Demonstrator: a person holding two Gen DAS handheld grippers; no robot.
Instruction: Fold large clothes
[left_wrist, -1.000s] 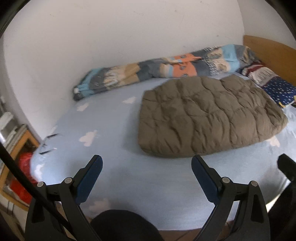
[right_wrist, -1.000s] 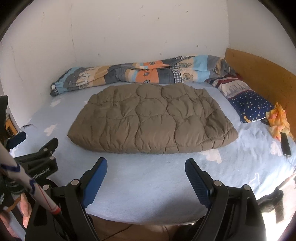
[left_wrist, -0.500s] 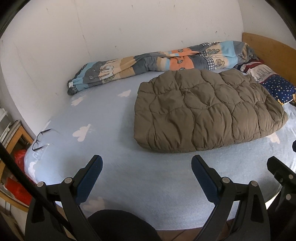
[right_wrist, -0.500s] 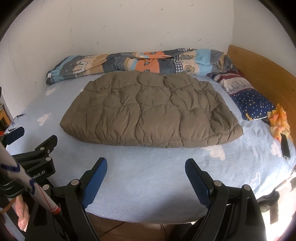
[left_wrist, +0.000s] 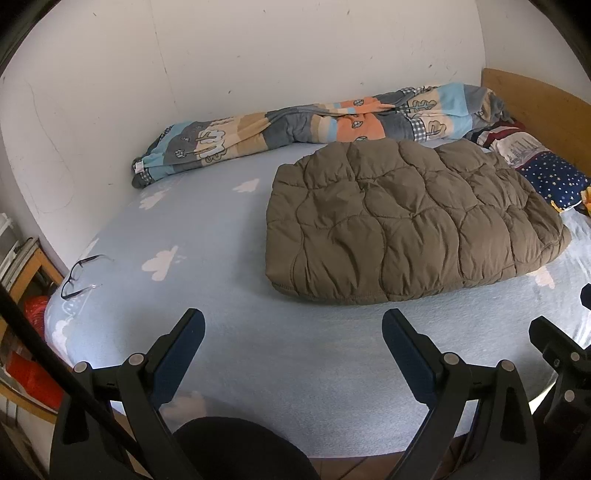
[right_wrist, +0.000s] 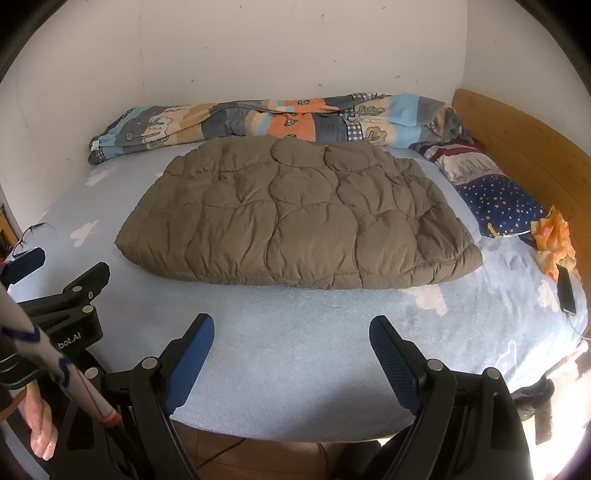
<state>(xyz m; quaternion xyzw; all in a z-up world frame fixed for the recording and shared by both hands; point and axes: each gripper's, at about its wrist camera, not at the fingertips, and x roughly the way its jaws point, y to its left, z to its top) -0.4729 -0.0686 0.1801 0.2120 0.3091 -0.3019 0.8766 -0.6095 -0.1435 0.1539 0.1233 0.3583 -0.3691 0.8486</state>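
Item: brown quilted coat (right_wrist: 295, 218), lay mid-bed, folded flat; my left claw (left_wrist: 293, 334) and right claw (right_wrist: 291, 338) gaped wide, empty, at the bed's (right_wrist: 295, 369) near edge; best gripped by both near corners together.

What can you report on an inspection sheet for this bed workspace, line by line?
Surface: bed with a light blue cloud-print sheet, near part bare.
Job's things: brown quilted garment lies flat mid-bed, apparently already folded; nothing touches it.
Clutter: glasses near the left edge; patterned blanket bunched along the wall; pillow, orange cloth and phone at the right.
Grippers: left gripper and right gripper both open, empty, short of the garment.
Cables: a thin cable runs from the phone; another on the floor under the bed edge.
Surroundings: white wall, wooden headboard.
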